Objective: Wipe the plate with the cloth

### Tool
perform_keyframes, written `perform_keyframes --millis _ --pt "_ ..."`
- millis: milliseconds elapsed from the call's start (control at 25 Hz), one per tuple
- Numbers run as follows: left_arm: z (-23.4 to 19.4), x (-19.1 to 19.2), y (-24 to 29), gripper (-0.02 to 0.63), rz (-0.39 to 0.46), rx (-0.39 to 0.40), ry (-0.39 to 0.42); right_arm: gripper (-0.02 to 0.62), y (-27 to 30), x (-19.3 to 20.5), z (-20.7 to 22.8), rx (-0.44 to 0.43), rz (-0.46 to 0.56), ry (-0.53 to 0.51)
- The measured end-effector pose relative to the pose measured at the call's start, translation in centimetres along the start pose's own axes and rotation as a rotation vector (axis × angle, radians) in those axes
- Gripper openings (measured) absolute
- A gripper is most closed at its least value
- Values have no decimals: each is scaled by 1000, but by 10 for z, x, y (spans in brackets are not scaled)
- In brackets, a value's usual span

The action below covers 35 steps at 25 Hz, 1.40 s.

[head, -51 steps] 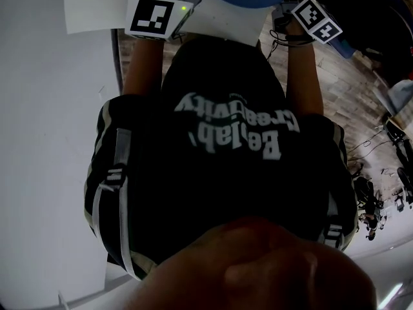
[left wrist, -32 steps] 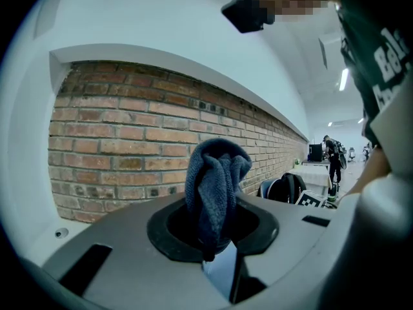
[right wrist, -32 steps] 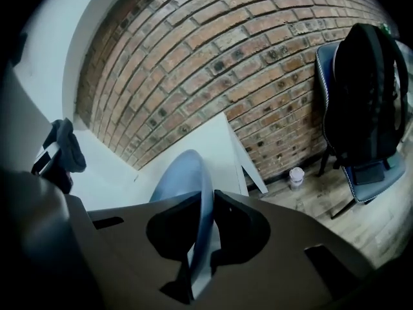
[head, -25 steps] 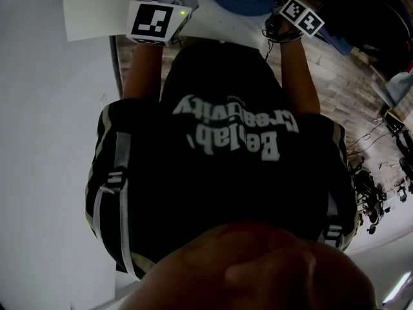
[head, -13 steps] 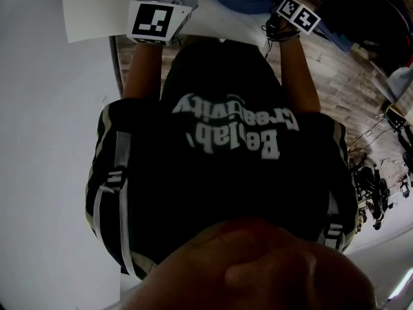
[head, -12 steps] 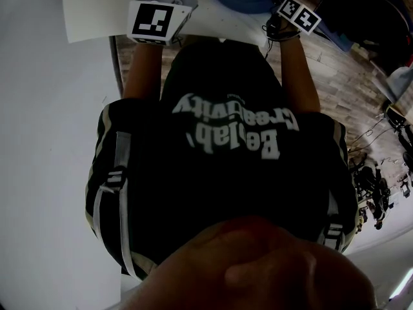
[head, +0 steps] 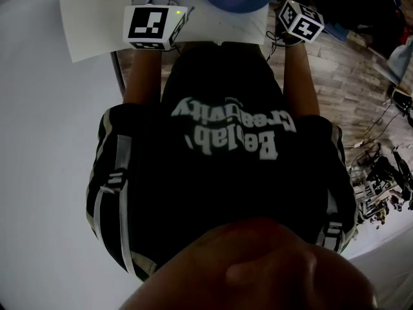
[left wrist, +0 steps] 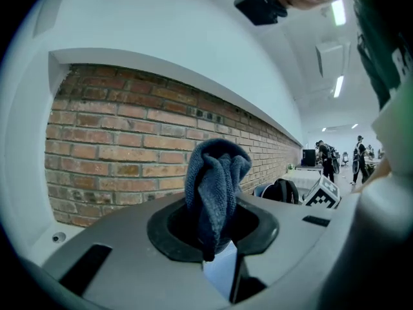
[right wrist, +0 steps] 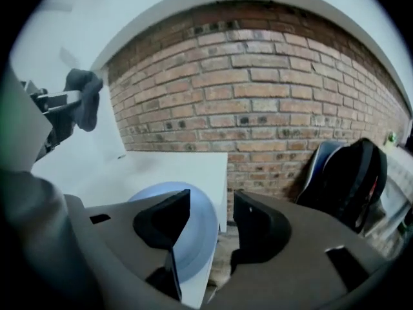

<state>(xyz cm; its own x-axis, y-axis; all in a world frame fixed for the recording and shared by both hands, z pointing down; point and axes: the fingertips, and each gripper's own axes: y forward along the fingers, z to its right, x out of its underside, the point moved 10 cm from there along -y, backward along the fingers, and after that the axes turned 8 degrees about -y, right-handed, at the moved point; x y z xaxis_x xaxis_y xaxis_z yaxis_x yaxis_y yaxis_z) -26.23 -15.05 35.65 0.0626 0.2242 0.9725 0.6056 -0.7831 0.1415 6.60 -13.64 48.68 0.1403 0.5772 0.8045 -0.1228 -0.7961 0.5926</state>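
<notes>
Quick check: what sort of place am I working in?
Probably an open lab or office workspace: a long brick wall, a white table, strip lights overhead, and people standing farther back.

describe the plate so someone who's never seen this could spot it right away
Find the white table standing in front of the brick wall; the plate lies flat on it, close to the table's edge. It is the only round, pale blue thing there, unlike the darker, bunched cloth or the black backpack by the wall.
</notes>
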Motion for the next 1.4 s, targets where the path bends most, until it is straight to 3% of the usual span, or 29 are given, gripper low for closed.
perform_keyframes --millis 160,280,400,520,760,1400 --pt "9 -8 -4 71 30 12 -2 153 -44 -39 -14 6 213 -142" --pt "19 -17 -7 72 57 23 12 85 -77 -64 -22 27 352 -200" --pt "32 -19 -6 72 69 78 8 8 -103 -79 -24 50 462 -255" --pt "45 -15 -7 72 89 111 19 -3 -121 -84 -29 26 542 -324" --pt "75 -28 -20 72 134 111 59 -4 -161 -98 -35 -12 632 -383" --pt "200 -50 -104 71 225 27 133 -5 -278 -58 -36 -145 758 -383"
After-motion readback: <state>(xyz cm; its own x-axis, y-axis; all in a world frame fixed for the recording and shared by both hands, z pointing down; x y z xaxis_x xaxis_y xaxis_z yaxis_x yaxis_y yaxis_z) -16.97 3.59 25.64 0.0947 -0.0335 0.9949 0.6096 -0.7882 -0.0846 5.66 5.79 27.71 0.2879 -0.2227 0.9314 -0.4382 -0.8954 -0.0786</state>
